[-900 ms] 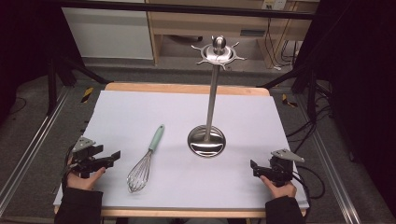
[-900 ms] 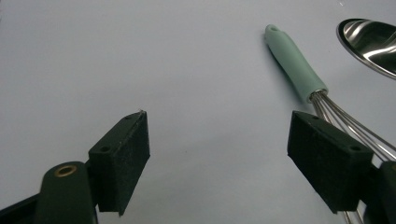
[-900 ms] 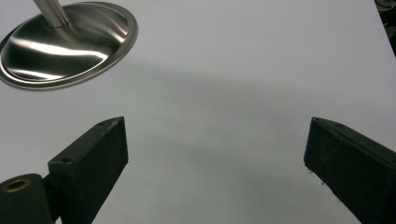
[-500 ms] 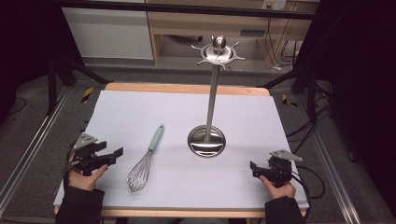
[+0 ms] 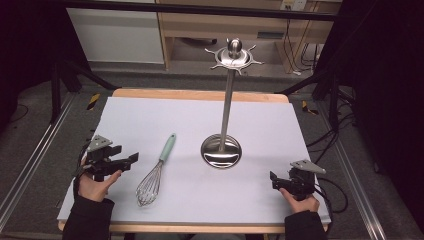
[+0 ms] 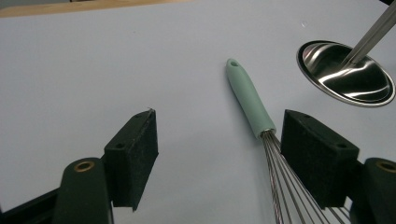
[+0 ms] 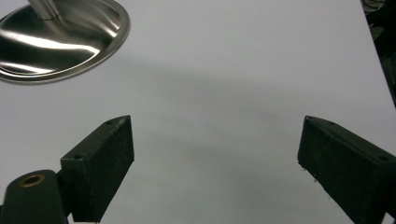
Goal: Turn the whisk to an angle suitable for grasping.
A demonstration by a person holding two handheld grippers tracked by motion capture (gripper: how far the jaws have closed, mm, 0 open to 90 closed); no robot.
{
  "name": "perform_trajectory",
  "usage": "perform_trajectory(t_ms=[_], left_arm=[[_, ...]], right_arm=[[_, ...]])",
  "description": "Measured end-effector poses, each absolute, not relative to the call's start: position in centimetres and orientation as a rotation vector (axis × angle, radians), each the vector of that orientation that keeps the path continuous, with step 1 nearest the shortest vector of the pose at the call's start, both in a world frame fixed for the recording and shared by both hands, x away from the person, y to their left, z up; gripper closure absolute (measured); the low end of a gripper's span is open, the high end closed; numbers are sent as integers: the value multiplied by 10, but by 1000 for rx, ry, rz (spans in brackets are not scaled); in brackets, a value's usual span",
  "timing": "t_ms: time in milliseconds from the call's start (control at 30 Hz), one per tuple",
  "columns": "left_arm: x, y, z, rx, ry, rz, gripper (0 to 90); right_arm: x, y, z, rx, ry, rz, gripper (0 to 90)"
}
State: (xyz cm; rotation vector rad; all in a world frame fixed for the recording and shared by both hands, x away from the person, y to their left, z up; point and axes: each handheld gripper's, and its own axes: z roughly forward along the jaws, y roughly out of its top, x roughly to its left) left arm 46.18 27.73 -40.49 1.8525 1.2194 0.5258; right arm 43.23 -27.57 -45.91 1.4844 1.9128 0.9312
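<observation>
A wooden table point(image 5: 200, 94) bears a white sheet point(image 5: 150, 120) holding a whisk point(image 5: 156, 170) and steel stand point(image 5: 222, 150).

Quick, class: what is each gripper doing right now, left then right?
Left gripper: open, holding nothing; whisk lies beside it.
Right gripper: open, holding nothing.
</observation>
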Motion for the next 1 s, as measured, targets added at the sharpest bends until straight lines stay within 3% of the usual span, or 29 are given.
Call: perform_trajectory(t_ms=[267,1000], left_arm=[[471,260,-396,1889,1193,532,273],[498,204,-385,2077,1149,506,384]], right_arm=[[432,-273,-459,1483,1923,936,112],[432,-267,-456,1437,1946,924,112]])
